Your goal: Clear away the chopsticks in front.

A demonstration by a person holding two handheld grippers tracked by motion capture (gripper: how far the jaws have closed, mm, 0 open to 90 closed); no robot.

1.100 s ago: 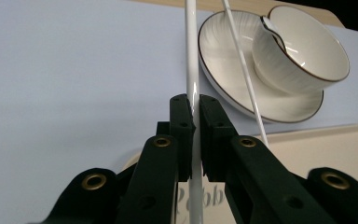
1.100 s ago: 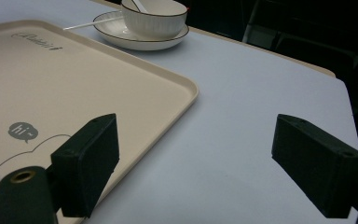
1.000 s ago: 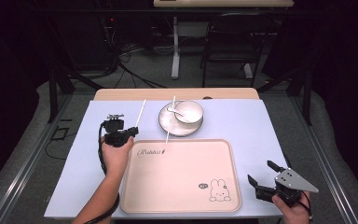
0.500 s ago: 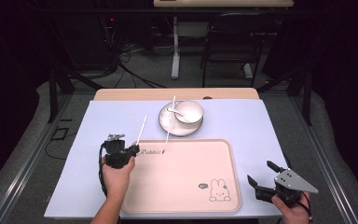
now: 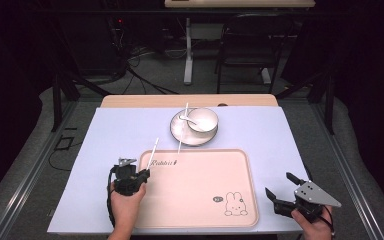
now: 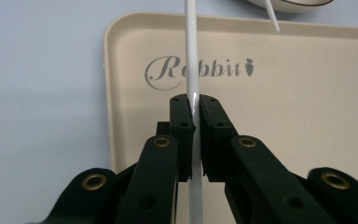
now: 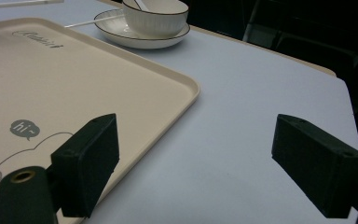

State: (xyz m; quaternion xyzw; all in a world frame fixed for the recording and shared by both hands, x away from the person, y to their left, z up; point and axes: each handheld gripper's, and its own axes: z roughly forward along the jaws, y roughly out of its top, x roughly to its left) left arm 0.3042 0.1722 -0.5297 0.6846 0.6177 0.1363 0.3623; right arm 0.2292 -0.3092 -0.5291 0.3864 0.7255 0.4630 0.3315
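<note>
Left gripper (image 5: 142, 176) clenched on white chopstick (image 5: 153, 151), poised over tray (image 5: 200, 210) near its left edge. Stick's long axis runs from jaws toward tray's far-left corner, tip out over "Rabbit" lettering. Second chopstick (image 5: 182, 131) lies across plate (image 5: 180, 136) beside bowl (image 5: 203, 120), beyond tray's far edge, nearer left hand. Right gripper (image 5: 282, 192) released, jaws wide, parked off tray's near-right corner. Against earlier frame: left gripper has come back from far-left of tray and lower, stick with it; right unmoved.
</note>
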